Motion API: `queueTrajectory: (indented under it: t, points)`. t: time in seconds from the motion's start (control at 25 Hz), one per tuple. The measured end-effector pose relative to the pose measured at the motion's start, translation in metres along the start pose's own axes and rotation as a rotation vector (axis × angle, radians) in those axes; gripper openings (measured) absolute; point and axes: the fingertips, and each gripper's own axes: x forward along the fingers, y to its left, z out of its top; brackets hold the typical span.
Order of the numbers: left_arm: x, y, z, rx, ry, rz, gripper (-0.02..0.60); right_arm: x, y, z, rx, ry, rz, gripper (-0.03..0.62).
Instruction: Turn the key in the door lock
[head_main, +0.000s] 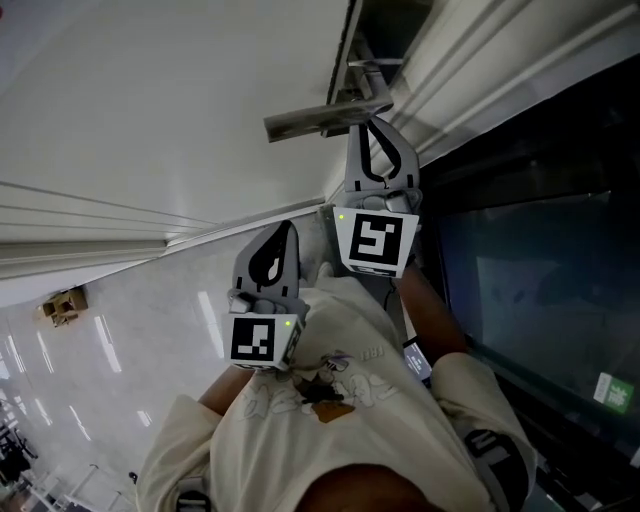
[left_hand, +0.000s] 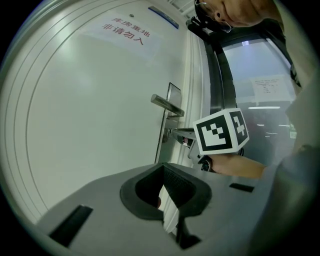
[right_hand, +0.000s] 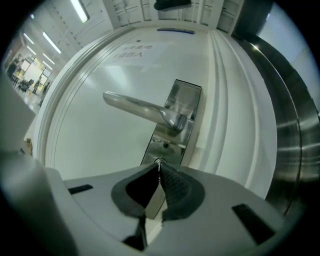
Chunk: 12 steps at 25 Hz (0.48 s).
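A steel lever handle (right_hand: 140, 107) juts from a lock plate (right_hand: 176, 112) on the white door (right_hand: 100, 145). Below the handle, my right gripper (right_hand: 159, 163) is shut on the key (right_hand: 159, 160); only a small metal tip of it shows at the fingertips, against the plate. In the head view the right gripper (head_main: 372, 122) reaches just under the handle (head_main: 325, 118). The left gripper view shows it (left_hand: 173, 133) at the plate from the side. My left gripper (head_main: 288, 226) hangs back from the door, lower and to the left, shut with nothing in it (left_hand: 167, 166).
A dark glass panel (head_main: 530, 270) and its metal frame (right_hand: 295, 130) run along the door's right side. A paper sign with red print (left_hand: 127, 32) is stuck high on the door. A cardboard box (head_main: 63, 305) sits on the shiny floor far left.
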Motion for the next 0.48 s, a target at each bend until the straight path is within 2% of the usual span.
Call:
queueTrajectory:
  t: [0.2, 0.48]
  points:
    - [-0.0026, 0.0, -0.0023, 0.007, 0.004, 0.003, 0.006, 0.001, -0.0016, 0.0007, 0.145, -0.022, 0.02, 0.017]
    - [-0.0038, -0.0045, -0.0049, 0.012, 0.018, -0.008, 0.006, 0.0002, -0.0055, -0.0029, 0.432, -0.038, 0.072, 0.018]
